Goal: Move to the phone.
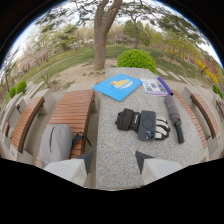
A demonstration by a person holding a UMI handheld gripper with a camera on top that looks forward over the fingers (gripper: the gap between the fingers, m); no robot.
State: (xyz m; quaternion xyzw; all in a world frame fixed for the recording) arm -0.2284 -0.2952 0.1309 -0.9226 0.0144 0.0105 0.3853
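A: Where is the dark slab-shaped phone with the ring on its back (147, 125)?

B: Ahead of the fingers and off toward the right one, lying on a striped cloth (161, 129) on the speckled grey stone worktop (112, 150), touching a black pouch (126, 120).

A: And the gripper (115, 161)?

B: Its two pale fingers stand apart with nothing between them, held low over the near end of the worktop and aimed roughly along its length.

A: What could go wrong?

B: Going straight ahead would likely miss the phone to its left. Overcorrecting might nudge the folded dark umbrella (174, 117) just beyond it, or snag the pouch.
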